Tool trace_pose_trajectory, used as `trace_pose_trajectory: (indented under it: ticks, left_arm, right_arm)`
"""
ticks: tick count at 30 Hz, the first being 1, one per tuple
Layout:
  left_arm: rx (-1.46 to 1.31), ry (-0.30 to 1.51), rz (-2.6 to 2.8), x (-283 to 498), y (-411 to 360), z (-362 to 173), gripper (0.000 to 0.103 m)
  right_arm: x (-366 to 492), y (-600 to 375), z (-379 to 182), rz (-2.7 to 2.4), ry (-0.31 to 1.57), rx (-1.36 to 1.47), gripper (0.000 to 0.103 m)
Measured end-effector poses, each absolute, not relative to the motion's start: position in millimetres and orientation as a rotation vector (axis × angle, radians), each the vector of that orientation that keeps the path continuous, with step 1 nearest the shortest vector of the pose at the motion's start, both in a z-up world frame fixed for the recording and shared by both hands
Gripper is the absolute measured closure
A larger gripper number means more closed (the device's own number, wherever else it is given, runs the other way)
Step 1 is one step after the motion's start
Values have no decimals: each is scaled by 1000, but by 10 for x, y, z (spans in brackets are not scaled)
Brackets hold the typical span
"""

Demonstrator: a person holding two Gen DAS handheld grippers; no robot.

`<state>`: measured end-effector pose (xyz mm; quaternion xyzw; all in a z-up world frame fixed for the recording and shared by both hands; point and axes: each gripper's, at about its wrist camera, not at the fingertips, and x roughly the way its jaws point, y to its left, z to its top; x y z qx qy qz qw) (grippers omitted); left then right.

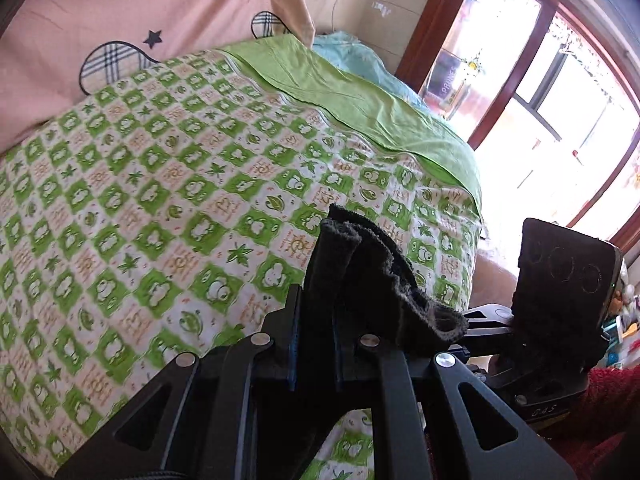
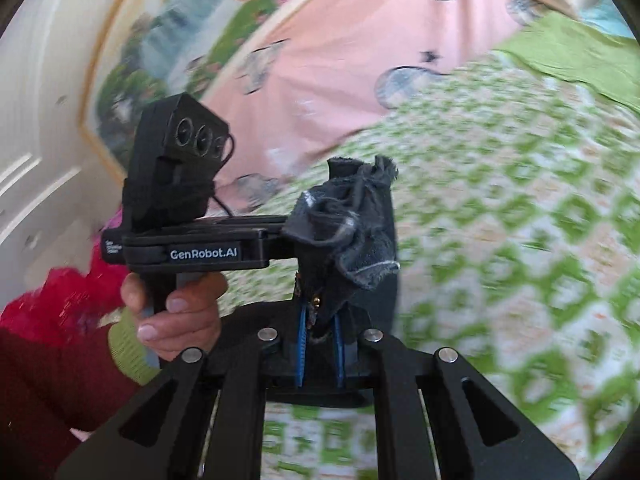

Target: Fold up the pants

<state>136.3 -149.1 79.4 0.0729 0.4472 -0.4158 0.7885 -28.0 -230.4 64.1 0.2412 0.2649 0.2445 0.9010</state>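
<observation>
We see no container here, only a bed covered by a green-and-white patterned sheet (image 1: 168,208) that lies below and ahead of both tools. Our left tool (image 1: 316,292) is clenched on a thick bunch of the dark pants (image 1: 376,280), whose fuzzy folded edge rises between its fingers and spills off to its right, lifted clear of the sheet. Our right tool (image 2: 322,320) is likewise clenched on another crumpled part of the pants (image 2: 352,224), the cloth bunching up above its blue finger pads (image 2: 303,332). In the right wrist view, the left tool (image 2: 192,248) stands just to the left of the right one, gripped by a hand (image 2: 176,312) with a red sleeve (image 2: 48,344) behind it; that view is blurred. In the left wrist view, the right tool's camera block (image 1: 560,280) sits just to the right, so the two tools are close side by side. Ahead of the tools, a plain green cloth (image 1: 352,96) lies across the far part of the bed, and beyond it a pink sheet with plaid shapes (image 1: 120,20) hangs upright. To the right of the left tool the bed's edge drops away toward a bright window with a dark red frame (image 1: 500,92). The patterned sheet ahead of the tools lies flat and bare.
</observation>
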Motion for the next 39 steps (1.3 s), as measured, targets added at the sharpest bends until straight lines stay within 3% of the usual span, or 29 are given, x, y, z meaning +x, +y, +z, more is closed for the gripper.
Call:
trace_pose_trajectory:
  ticks: [9,26,29,33,39]
  left_arm:
    - [87,923,-761,1102,-681,843,95]
    - [-190,1040,-518,931,310,49,93]
    - [-218,1036,-474,881,414,22,92]
    - [-244,1032,-427,794,547,2,88]
    - [-290,1022,-348,630,746,8,72]
  right_arm:
    - [-86,-1600,604,681,614,406,91]
    - [241,-977,169,735,814,229,87]
    - [241,-976,117,739,844,238,83]
    - [240,-921,56,766,871,247,61]
    - [229,-817,110,790,870,235,54]
